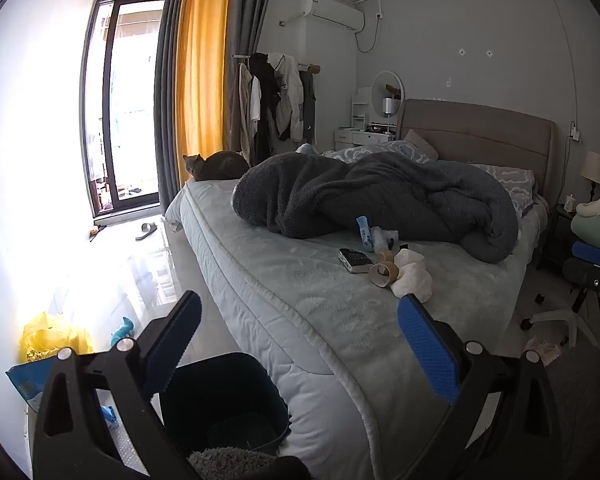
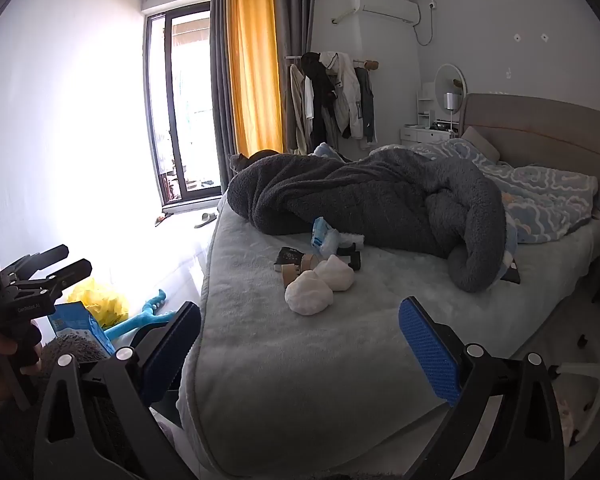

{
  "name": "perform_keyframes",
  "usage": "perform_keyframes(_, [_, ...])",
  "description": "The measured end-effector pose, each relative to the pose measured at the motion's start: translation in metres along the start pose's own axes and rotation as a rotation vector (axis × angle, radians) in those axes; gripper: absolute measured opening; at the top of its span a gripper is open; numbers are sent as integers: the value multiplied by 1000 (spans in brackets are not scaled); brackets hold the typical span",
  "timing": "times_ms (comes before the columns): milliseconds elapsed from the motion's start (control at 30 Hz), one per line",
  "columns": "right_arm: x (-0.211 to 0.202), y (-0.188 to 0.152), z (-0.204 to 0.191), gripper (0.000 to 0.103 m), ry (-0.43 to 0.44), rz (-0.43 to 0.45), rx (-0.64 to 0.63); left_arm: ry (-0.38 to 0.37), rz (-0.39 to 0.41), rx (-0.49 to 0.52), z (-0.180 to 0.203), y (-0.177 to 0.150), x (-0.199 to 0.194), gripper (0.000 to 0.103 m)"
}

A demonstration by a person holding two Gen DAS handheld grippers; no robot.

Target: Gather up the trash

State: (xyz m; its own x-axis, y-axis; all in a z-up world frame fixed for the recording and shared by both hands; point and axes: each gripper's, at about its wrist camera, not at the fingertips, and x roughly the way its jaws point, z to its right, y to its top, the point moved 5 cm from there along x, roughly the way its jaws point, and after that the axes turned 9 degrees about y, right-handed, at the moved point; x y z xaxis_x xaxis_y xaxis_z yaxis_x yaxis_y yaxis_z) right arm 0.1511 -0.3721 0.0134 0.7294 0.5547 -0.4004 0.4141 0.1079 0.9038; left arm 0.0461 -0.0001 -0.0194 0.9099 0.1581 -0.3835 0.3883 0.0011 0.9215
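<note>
Both grippers held over the near edge of the bed (image 1: 300,280), nothing grasped. My left gripper (image 1: 300,344) is released, fingers spread wide with only bed and bin behind them; my right gripper (image 2: 300,344) likewise spread and carrying nothing. The trash sits in a cluster mid-mattress, against the heaped grey blanket (image 2: 360,200): two white crumpled wads (image 2: 320,284) touching each other, cardboard tape rolls (image 1: 384,270) just beside them, a small dark box (image 1: 354,260), and a blue-and-white wrapper (image 2: 322,234) at the blanket's edge. Only the left view gives me the dark bin (image 1: 224,400), on the floor against the bed's side, directly below the left gripper. It also shows the grey cat (image 1: 216,166) in full at the far corner of the bed; from the right view I see just its head behind the blanket. The right view alone shows the left gripper from outside (image 2: 48,268), held at the far left, and a teal toy (image 2: 148,316) on the floor. Yellow bag (image 1: 52,340) on the floor near the window, seen in both.
</note>
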Motion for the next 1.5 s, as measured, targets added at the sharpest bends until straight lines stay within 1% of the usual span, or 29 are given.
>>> perform_keyframes(1500, [1, 0, 0, 100, -1, 7, -7, 1, 2, 2, 0, 0, 0, 100])
